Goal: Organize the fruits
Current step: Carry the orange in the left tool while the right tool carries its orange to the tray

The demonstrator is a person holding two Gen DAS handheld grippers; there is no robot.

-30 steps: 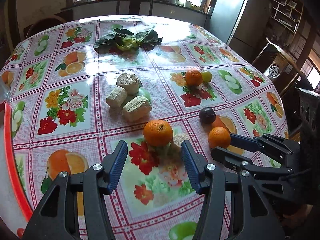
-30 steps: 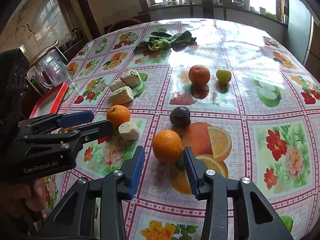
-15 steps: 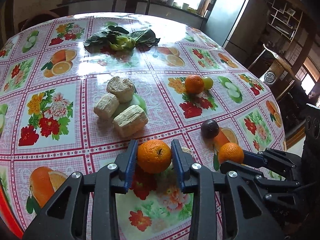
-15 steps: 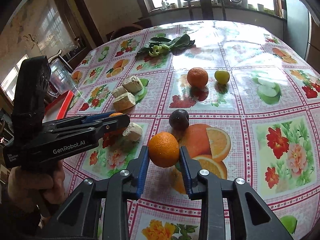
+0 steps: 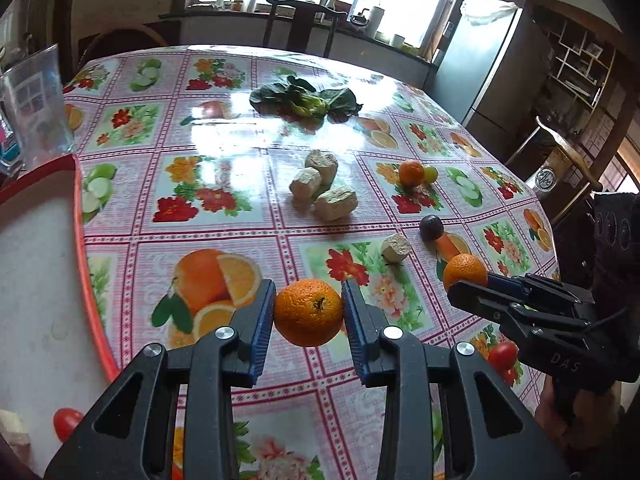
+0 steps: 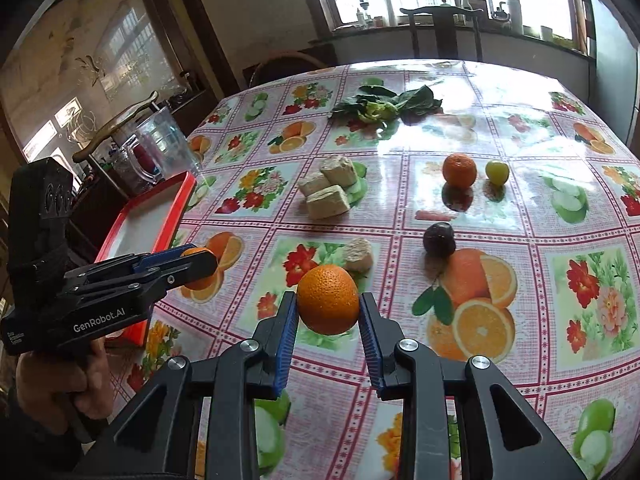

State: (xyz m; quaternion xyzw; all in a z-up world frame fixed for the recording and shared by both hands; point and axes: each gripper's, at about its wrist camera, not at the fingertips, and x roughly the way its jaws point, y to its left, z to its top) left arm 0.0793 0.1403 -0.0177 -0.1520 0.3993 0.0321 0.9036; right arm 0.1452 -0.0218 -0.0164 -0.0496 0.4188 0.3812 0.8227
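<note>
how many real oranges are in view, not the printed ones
3: one round orange clamped in the left gripper, one orange in the right gripper, one orange on the table beside a small green fruit.

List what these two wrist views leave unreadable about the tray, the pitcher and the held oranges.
- Red-rimmed tray: left wrist view cuts it at the left edge; in the right wrist view the left gripper hides its near end.
- Clear pitcher: contents too blurred to name.
- Orange in left gripper: underside faces away.
- Orange in right gripper: underside faces away; in the left wrist view the right gripper hides its lower half.
</note>
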